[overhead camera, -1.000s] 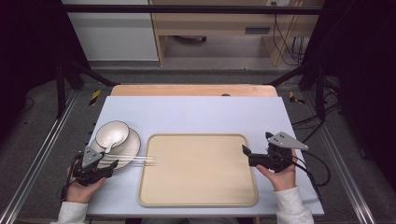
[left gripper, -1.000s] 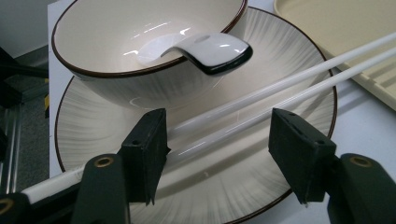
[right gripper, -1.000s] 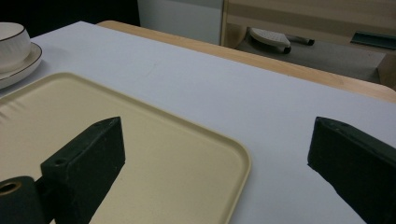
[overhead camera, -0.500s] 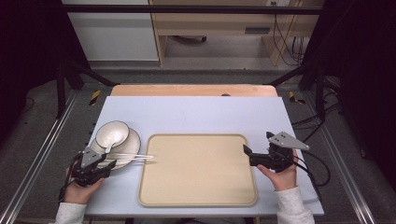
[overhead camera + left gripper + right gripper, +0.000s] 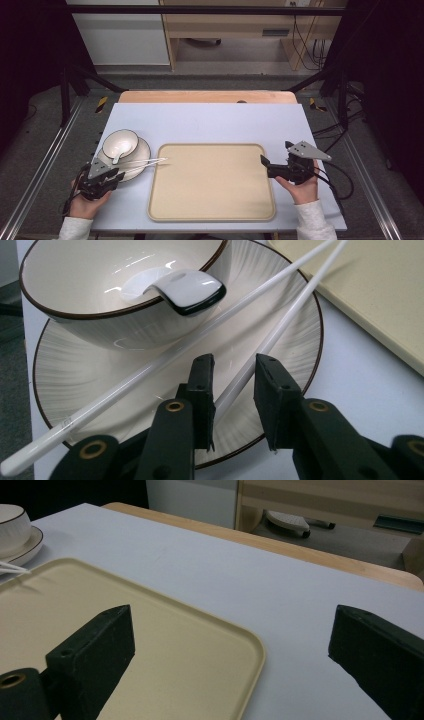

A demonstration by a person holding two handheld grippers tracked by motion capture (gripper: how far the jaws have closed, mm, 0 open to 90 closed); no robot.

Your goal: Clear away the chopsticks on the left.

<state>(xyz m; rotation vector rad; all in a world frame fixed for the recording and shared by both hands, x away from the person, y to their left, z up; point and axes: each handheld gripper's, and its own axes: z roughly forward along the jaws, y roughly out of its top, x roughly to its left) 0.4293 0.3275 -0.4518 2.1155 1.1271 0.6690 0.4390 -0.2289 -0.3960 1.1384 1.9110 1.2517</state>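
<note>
A white bowl [image 5: 120, 143] [image 5: 100, 290] with a dark rim sits on a striped plate [image 5: 142, 150] [image 5: 280, 315], and a white spoon [image 5: 180, 287] rests in the bowl. Two white chopsticks [image 5: 147, 162] lie across the plate, their tips reaching onto the beige tray [image 5: 212, 182]. My left gripper [image 5: 116, 176] [image 5: 235, 365] is at the plate's near edge. Its jaws have just been closing and stand on either side of one chopstick [image 5: 280, 330], with a small gap still showing at each pad. My right gripper [image 5: 276, 155] [image 5: 230, 625] is wide open and holds nothing, beside the tray's right edge [image 5: 250, 650].
The tray lies in the middle of the pale blue table top [image 5: 210, 122], whose wooden far edge [image 5: 205, 96] lies beyond. Metal frame rails [image 5: 40, 165] run along both sides of the table. A cable [image 5: 335, 175] trails from my right gripper.
The left gripper's jaws have drawn closer together around one chopstick. Both hands stay where they were, and the right gripper is unchanged.
</note>
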